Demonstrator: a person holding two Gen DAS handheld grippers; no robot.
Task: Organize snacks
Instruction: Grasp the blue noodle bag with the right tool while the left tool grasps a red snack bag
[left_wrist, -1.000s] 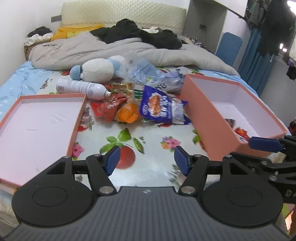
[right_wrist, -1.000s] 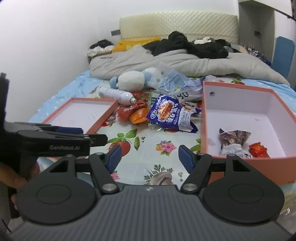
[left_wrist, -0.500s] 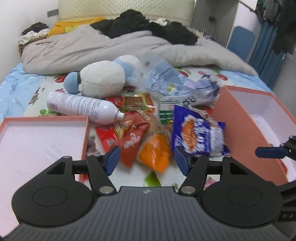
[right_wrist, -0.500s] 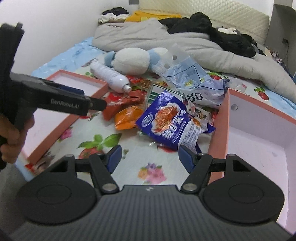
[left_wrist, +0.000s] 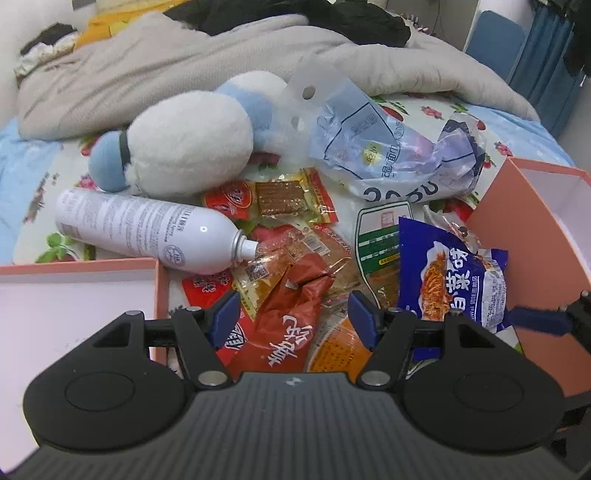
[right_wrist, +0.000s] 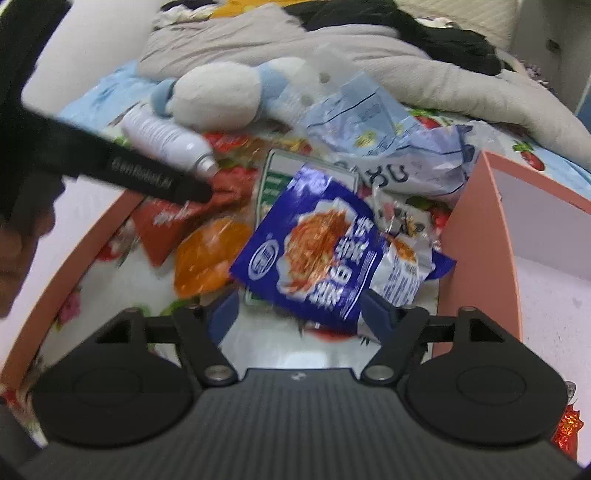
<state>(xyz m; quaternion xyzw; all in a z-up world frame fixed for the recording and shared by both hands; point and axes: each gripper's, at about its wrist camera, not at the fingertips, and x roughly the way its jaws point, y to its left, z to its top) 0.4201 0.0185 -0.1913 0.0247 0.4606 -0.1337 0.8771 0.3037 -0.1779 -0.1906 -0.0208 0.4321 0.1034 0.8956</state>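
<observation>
1. Snacks lie heaped on the bed between two pink boxes.
2. Left tongs (left_wrist: 291, 314) gape wide, empty, straddling the red snack packet (left_wrist: 284, 328); its long axis runs near-to-far.
3. Right tongs (right_wrist: 301, 315) gape wide, empty, with the blue noodle packet (right_wrist: 325, 258) just beyond, tilted, beside the right box (right_wrist: 476, 251).

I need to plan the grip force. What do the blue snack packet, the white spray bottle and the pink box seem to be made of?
Blue snack packet: thin glossy plastic film, judging by its wrinkles and sheen. White spray bottle: probably painted metal, smooth with a sharp highlight and a silvery neck. Pink box: apparently matte cardboard, with flat stiff walls and no shine.
</observation>
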